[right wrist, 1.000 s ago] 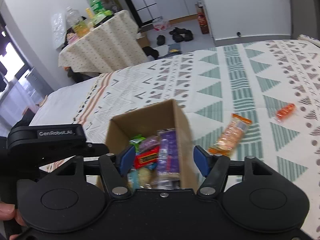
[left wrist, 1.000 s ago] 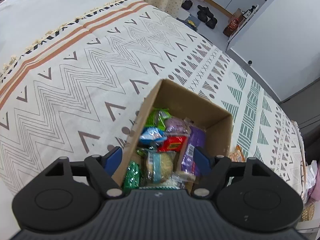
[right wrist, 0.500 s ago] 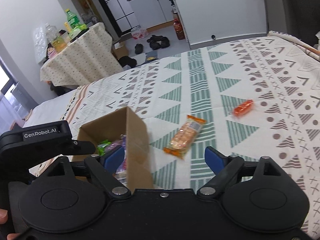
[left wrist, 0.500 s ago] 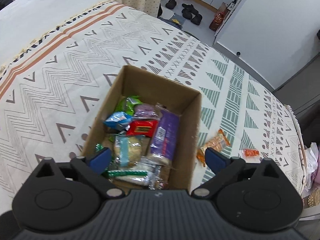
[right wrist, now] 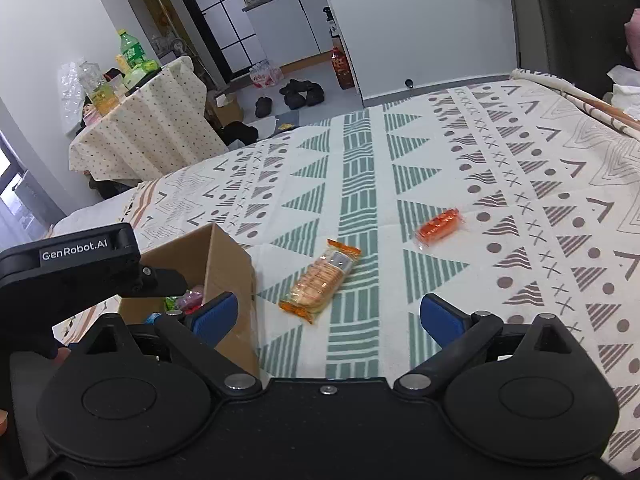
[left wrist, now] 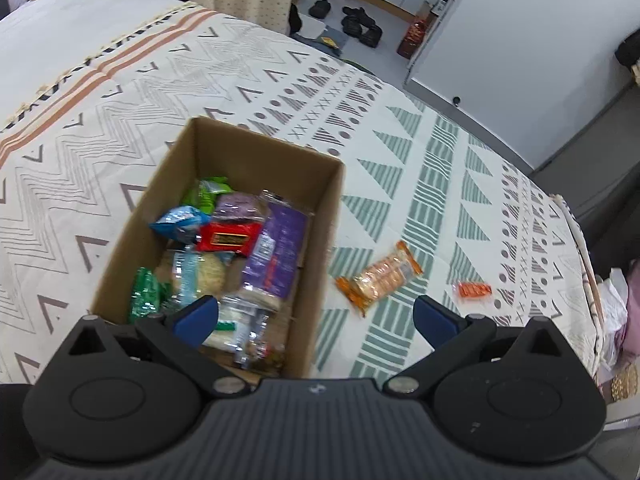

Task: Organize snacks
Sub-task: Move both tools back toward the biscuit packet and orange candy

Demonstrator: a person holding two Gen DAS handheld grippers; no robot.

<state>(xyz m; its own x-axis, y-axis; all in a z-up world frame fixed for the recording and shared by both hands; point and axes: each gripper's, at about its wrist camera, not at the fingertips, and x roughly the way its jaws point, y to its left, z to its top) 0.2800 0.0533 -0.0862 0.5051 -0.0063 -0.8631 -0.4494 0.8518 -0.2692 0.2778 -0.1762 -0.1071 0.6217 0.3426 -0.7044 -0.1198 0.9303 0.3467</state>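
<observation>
An open cardboard box (left wrist: 264,148) sits on the patterned bedspread, holding several wrapped snacks, among them a purple pack (left wrist: 280,248) and a red one (left wrist: 228,238). To its right lie an orange cracker pack (left wrist: 380,276) and a small orange packet (left wrist: 474,290). My left gripper (left wrist: 316,318) is open and empty above the box's near right corner. The right gripper (right wrist: 328,314) hovers nearer than the cracker pack (right wrist: 322,280); its jaws are opening with nothing between them. The small packet (right wrist: 440,226) lies farther right, the box (right wrist: 228,256) to the left.
The bedspread (right wrist: 520,152) stretches far to the right. The left tool's black housing (right wrist: 72,268) stands over the box, with a fingertip of the hand on it just showing. Beyond the bed are a cloth-covered table (right wrist: 148,128) with bottles, shoes on the floor (right wrist: 300,94) and white cabinets.
Both grippers slid right, off the box toward the loose snacks, and their jaws spread wide. The box shifted left in both views; the small orange packet came into the left view.
</observation>
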